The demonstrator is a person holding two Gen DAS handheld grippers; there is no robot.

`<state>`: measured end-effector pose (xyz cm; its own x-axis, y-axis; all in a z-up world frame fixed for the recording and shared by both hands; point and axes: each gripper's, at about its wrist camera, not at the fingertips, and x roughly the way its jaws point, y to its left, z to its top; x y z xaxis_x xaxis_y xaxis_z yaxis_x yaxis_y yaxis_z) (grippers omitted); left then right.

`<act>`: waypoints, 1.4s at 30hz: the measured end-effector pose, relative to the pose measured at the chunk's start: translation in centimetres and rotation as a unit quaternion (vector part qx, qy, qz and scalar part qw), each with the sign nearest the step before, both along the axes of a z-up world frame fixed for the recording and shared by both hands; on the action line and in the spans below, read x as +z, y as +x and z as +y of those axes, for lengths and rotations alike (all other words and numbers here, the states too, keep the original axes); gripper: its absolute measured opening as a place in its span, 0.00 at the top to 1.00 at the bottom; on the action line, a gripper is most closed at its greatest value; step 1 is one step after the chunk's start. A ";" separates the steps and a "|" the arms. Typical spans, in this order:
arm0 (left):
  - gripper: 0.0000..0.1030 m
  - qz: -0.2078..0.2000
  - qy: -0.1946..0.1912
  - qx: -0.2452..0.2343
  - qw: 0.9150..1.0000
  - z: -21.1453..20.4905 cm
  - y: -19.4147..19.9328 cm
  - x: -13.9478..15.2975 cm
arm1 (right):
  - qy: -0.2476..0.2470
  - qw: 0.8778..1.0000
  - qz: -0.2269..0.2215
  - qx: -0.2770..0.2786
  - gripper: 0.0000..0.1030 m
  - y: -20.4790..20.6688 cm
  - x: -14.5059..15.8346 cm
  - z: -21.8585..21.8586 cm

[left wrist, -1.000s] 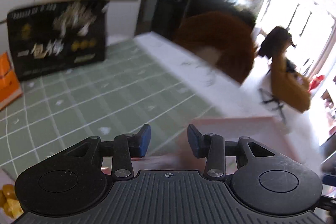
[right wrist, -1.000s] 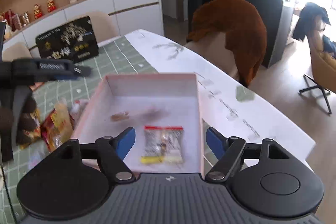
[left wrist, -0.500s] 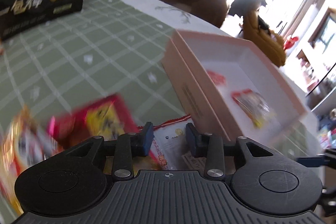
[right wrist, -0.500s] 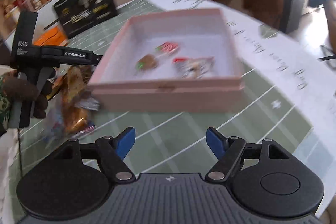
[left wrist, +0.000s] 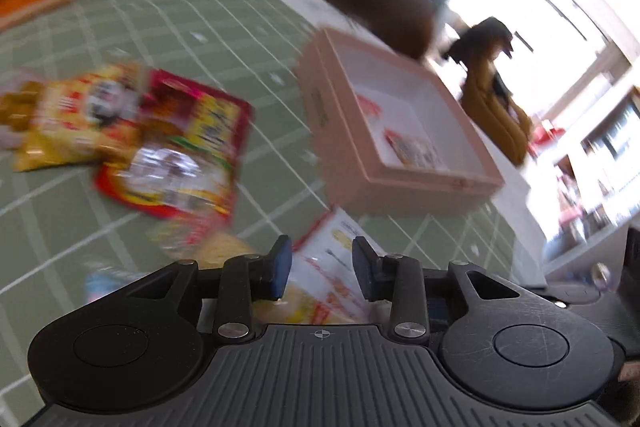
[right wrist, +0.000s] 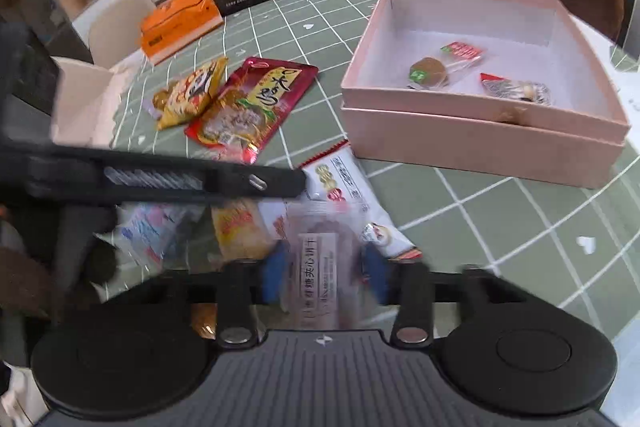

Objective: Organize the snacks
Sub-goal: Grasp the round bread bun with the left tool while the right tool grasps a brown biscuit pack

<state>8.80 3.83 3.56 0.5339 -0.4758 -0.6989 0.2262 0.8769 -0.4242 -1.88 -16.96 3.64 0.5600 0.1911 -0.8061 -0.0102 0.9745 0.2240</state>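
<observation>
Right now my right gripper has a pale pink translucent packet between its blue pads – the jaws have just been closing, and the pads sit against the packet's two long edges, so I read it as gripped, though blur softens the contact. The packet's long axis runs straight out along my fingers, its printed text running the same way, with its far end pointing away toward the red-edged white packet lying on the green checked tablecloth.

My left gripper stands partly open, its jaws having narrowed a little, and nothing is pressed between the pads; the same white packet lies on the cloth below the gap, tilted so its long axis slants up and to the right toward the pink box. In the right wrist view the left gripper's black body crosses over the pile of snacks.

The pink box sits on the cloth beyond the pile, open-topped, holding a round brown sweet and a red-ended wrapper. A red pouch and a yellow pouch lie side by side further back – both slanting up to the right.
</observation>
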 end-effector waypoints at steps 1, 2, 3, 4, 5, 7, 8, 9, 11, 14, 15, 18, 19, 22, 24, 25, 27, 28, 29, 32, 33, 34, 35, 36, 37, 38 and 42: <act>0.63 -0.003 0.005 0.007 1.000 0.3 -0.7 0.4 | 0.001 1.000 0.000 -0.012 0.74 -0.6 0.1 -0.9; 0.63 -0.003 0.010 0.007 1.000 0.4 -1.4 0.6 | -0.006 1.000 -0.002 -0.025 0.74 -1.1 0.1 -1.8; 0.63 -0.002 0.015 0.003 1.000 0.4 -2.1 0.8 | -0.020 0.999 -0.002 -0.042 0.74 -1.8 0.0 -2.7; 0.63 -0.001 0.022 -0.007 1.000 0.2 -2.8 1.0 | -0.032 0.998 0.001 -0.059 0.74 -2.1 -0.2 -3.4; 0.63 -0.002 0.031 -0.017 0.999 0.0 -3.8 1.1 | -0.040 0.996 0.005 -0.074 0.74 -2.6 -0.3 -4.2; 0.63 -0.003 0.059 -0.042 0.997 -0.5 -5.8 1.3 | -0.052 0.994 0.006 -0.100 0.74 -3.8 -0.5 -5.7; 0.63 -0.006 0.075 -0.054 0.996 -0.7 -6.9 1.5 | -0.057 0.992 0.006 -0.109 0.74 -4.4 -0.5 -6.2; 0.63 -0.010 0.089 -0.066 0.994 -1.0 -8.0 1.6 | -0.060 0.991 0.005 -0.117 0.74 -4.9 -0.5 -6.6; 0.63 -0.021 0.131 -0.093 0.987 -1.7 -9.8 1.4 | -0.054 0.991 0.003 -0.126 0.66 -6.1 -0.4 -7.2; 0.63 -0.027 0.192 -0.131 0.972 -3.4 -11.2 0.2 | -0.046 0.990 -0.004 -0.132 0.38 -7.2 -0.5 -7.4; 0.59 -0.028 0.204 -0.138 0.969 -3.7 -11.7 -0.1 | -0.041 0.991 -0.006 -0.130 0.36 -7.2 -0.8 -7.2; 0.40 -0.047 0.214 -0.156 0.963 -4.6 -12.4 -0.4 | -0.022 0.993 -0.004 -0.117 0.36 -6.7 -0.8 -6.3; 0.38 -0.047 0.210 -0.155 0.964 -4.7 -12.3 -0.4 | -0.019 0.994 -0.005 -0.111 0.34 -6.4 -0.8 -5.7; 0.40 -0.052 0.226 -0.123 0.965 -4.3 -12.0 -0.4 | -0.015 0.996 -0.010 -0.093 0.27 -5.3 -0.6 -3.7; 0.37 -0.049 0.238 -0.092 0.966 -3.5 -11.5 -0.7 | -0.021 0.997 -0.012 -0.076 0.21 -4.3 -0.5 -1.9; 0.37 -0.039 0.231 -0.084 0.968 -3.1 -11.1 -0.9 | -0.028 0.997 -0.012 -0.067 0.20 -3.7 -0.5 -1.0; 0.37 -0.028 0.216 -0.078 0.973 -2.7 -10.7 -1.0 | -0.039 0.998 -0.009 -0.052 0.20 -2.7 -0.9 0.5; 0.37 -0.024 0.212 -0.077 0.974 -2.6 -10.6 -1.1 | -0.046 0.998 -0.006 -0.048 0.20 -2.4 -1.1 1.0; 0.37 -0.022 0.210 -0.075 0.975 -2.6 -10.5 -1.1 | -0.057 0.997 -0.002 -0.050 0.20 -2.0 -1.3 1.4; 0.37 -0.015 0.197 -0.071 0.978 -2.9 -10.1 -1.3 | -0.098 0.993 -0.005 -0.071 0.20 -2.2 -1.4 1.0; 0.39 -0.011 0.190 -0.070 0.979 -3.0 -10.1 -1.5 | -0.107 0.991 -0.007 -0.080 0.20 -2.5 -1.4 0.4; 0.39 -0.009 0.185 -0.069 0.980 -3.1 -10.0 -1.6 | -0.116 0.989 -0.006 -0.089 0.20 -2.8 -1.5 -0.4; 0.39 -0.008 0.180 -0.069 0.981 -3.2 -10.0 -1.7 | -0.125 0.987 -0.003 -0.100 0.20 -3.2 -1.6 -1.2; 0.40 -0.007 0.173 -0.068 0.982 -3.4 -10.0 -1.8 | -0.130 0.986 0.001 -0.108 0.20 -3.4 -1.8 -2.0; 0.41 -0.006 0.166 -0.068 0.984 -3.7 -10.0 -1.9 | -0.133 0.984 0.008 -0.117 0.20 -3.7 -2.0 -3.0; 0.41 -0.005 0.160 -0.067 0.985 -3.9 -10.0 -2.0 | -0.132 0.983 0.015 -0.125 0.20 -3.9 -2.3 -3.8; 0.41 -0.007 0.151 -0.054 0.987 -5.6 -10.2 -2.1 | -0.125 0.983 0.018 -0.134 0.18 -5.0 -2.4 -5.6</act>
